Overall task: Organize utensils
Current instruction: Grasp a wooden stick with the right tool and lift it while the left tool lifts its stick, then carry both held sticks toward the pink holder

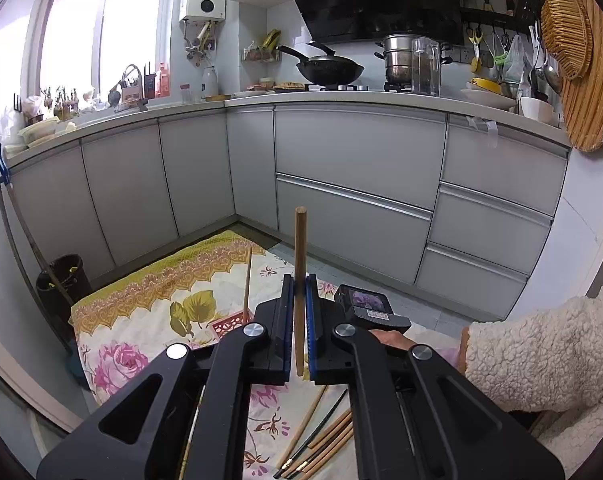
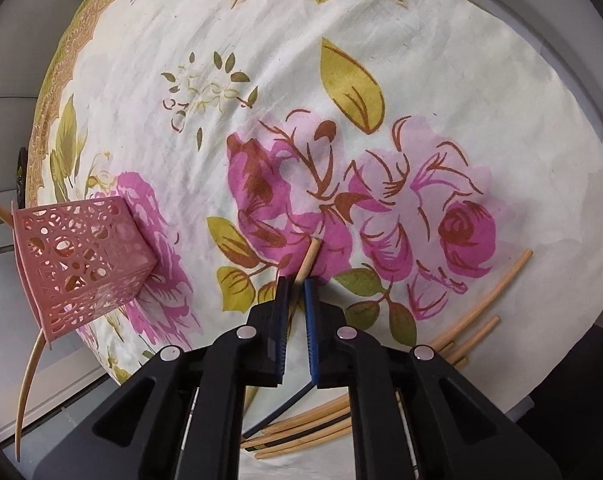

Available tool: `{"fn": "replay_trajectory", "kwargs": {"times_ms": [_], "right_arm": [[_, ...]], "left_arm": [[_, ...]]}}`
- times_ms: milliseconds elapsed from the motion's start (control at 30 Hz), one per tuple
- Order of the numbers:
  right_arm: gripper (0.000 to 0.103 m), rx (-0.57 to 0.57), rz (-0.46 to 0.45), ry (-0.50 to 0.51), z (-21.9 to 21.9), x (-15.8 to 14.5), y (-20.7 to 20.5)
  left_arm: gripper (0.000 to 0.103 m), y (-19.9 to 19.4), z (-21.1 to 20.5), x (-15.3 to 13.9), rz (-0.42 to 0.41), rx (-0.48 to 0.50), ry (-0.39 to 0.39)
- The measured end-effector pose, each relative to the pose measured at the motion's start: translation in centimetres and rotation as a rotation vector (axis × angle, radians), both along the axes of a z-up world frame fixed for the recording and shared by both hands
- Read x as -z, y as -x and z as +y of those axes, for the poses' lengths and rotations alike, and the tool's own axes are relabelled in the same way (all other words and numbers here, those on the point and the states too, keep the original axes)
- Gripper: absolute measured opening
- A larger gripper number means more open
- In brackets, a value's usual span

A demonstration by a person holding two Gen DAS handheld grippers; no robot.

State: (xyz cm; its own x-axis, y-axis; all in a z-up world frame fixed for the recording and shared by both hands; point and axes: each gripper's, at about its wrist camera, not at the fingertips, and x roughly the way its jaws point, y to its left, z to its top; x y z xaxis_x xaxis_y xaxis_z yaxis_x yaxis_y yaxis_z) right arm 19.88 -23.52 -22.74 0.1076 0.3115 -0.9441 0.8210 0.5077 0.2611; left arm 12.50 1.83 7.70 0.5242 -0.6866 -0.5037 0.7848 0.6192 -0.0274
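Note:
My left gripper [image 1: 300,284] is shut on a wooden chopstick [image 1: 300,248] and holds it upright above the floral cloth [image 1: 149,320]. My right gripper [image 2: 297,284] is shut on another wooden chopstick [image 2: 308,258] that slants out between the fingers, over the cloth [image 2: 261,80]. A pink perforated utensil holder [image 2: 81,264] stands at the left of the right wrist view with one chopstick [image 2: 31,364] in it. It also shows in the left wrist view [image 1: 229,326], behind my left finger. Loose chopsticks [image 2: 473,320] lie on the cloth at lower right, and others [image 1: 321,444] below my left gripper.
Grey kitchen cabinets [image 1: 353,172] stand beyond the cloth. A black bin [image 1: 63,284] and a broom stand at left. The person's fleece sleeve [image 1: 541,352] and the other gripper's camera unit [image 1: 365,304] are at right. A wok [image 1: 329,70] and pots sit on the counter.

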Motion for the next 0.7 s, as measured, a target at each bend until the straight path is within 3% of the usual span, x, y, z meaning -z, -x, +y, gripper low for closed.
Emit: {"fn": "replay_trajectory", "kwargs": {"times_ms": [167, 500, 700], "right_arm": [[0.007, -0.004, -0.154, -0.002, -0.1, -1.7, 0.3], [0.006, -0.183, -0.499, 0.224, 2.4, -12.6, 2.8], [0.005, -0.255, -0.609, 0.298, 2.9, -18.2, 5.1]], "left_arm": [[0.005, -0.1, 0.7, -0.4, -0.002, -0.016, 0.029], [0.005, -0.6, 1.9, -1.5, -0.013, -0.089, 0.103], [0.005, -1.1, 2.1, -1.9, -0.009, -0.132, 0.136]]}}
